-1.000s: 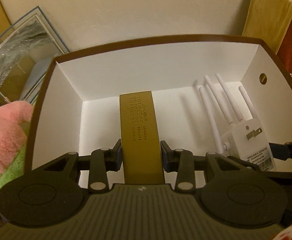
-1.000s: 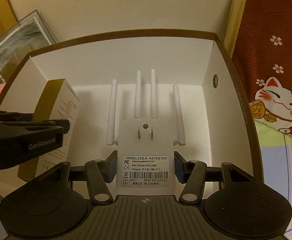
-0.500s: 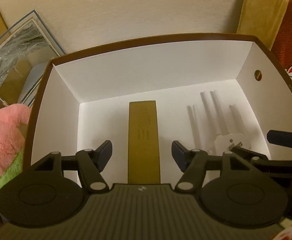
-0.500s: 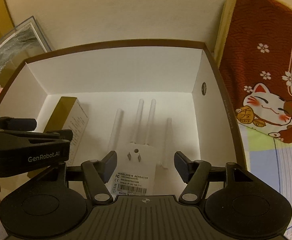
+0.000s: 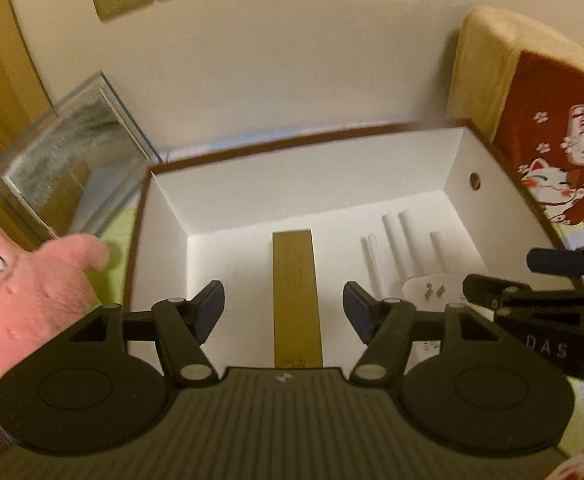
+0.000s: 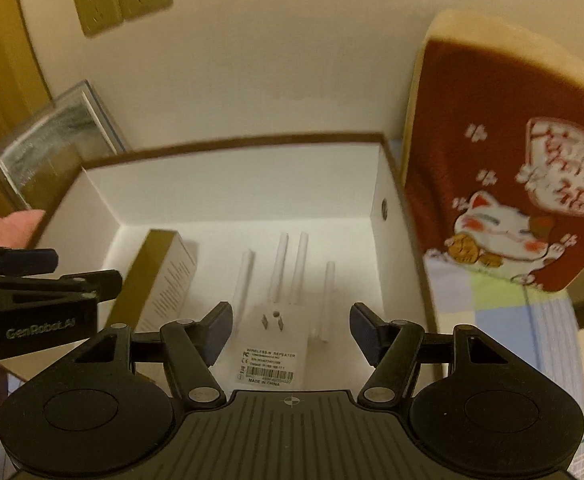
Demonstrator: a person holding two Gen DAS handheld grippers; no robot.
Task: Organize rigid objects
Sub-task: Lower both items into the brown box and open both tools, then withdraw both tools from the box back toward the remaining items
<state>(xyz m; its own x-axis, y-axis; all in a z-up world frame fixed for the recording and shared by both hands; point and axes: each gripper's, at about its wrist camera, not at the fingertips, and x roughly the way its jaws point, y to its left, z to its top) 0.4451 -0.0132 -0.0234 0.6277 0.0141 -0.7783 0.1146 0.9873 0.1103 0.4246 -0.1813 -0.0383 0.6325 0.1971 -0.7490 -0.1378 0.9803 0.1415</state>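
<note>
**Both tongs open over the big box**

The left tongs (image 5: 283, 310) are open, with nothing held. Their jaws have just been opening, and the gold box (image 5: 297, 292) now lies loose below the gap, not touched by either pad. The right tongs (image 6: 290, 330) are open too and hold nothing. Their jaws have also just been opening. The white repeater (image 6: 274, 344) lies flat below them, label side up, clear of both pads.

Both things sit on the floor of the big white box (image 6: 228, 188) with the brown rim. The gold box is on the left side, standing on its long narrow edge. The repeater is just to its right, apart from it. Its four white antennas (image 6: 288, 268) point toward the far wall of the big box.

A pink plush toy (image 5: 24, 280) sits just outside the big box on the left. A clear case (image 5: 72, 152) leans behind it. On the right is a red cushion with a lucky cat (image 6: 504, 208). Farthest away, wall sockets (image 6: 122, 0) are on the pale wall
</note>
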